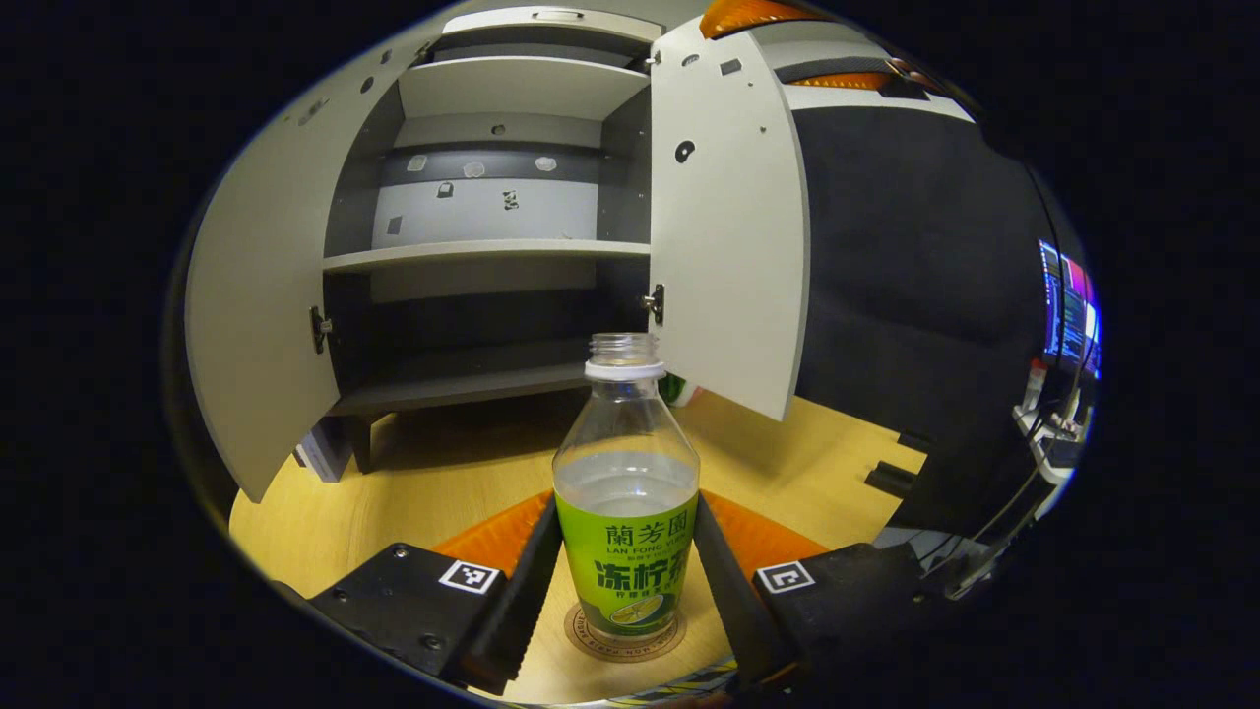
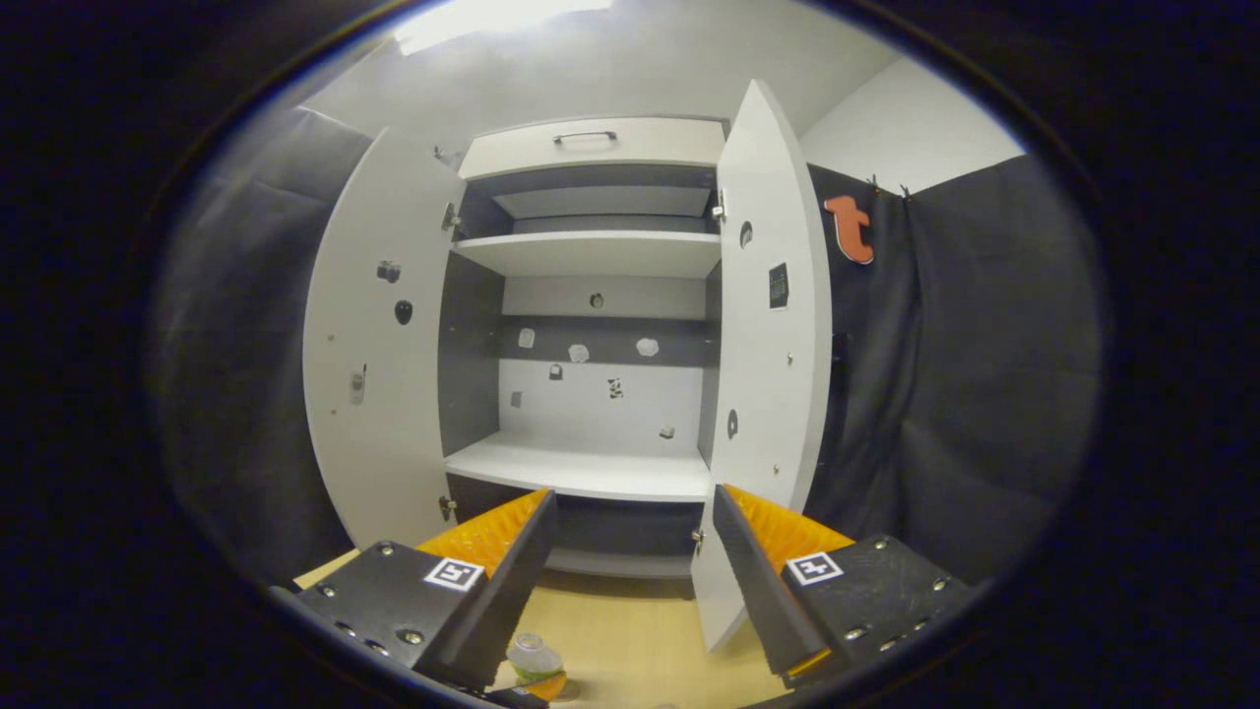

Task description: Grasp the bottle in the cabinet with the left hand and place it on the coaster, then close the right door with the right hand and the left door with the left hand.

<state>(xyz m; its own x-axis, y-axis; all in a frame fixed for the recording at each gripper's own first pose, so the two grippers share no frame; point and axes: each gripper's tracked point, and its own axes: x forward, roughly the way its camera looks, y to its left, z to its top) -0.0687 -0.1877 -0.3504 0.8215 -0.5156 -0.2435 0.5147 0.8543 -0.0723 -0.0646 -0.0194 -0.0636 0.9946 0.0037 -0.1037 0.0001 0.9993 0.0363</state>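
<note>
Right up close, the left claw (image 1: 627, 581) has its fingers spread either side of the bottle (image 1: 626, 512), flanking the label; whether they press it or have just let go is hard to tell, but a sliver of gap seems to show on each side, so I'd call them apart. That bottle stands upright on the coaster (image 1: 591, 640) on the bench (image 1: 433, 473), no cap on the neck and liquid inside, and that's the worry: pull the claw back crooked and a finger clips the label, tips it, and it spills across the wood. Looking left, the left door (image 1: 251, 325) swings wide open, its lower edge hanging over the bench with bare room in front. Middle now, the cabinet (image 1: 492, 261) shelves are bare. Over to the right, the right door (image 1: 728, 246) juts forward, its bottom corner near the bottle's shoulder line, so a careless sweep could catch it. From the right gripper view, the right claw (image 2: 630, 581) hovers with its fingers spread on nothing, facing the open cabinet, the door's (image 2: 773, 374) edge just beside its right finger. Open room lies behind that door against the cloth wall (image 2: 945, 374), enough to get round it, I'd judge.
</note>
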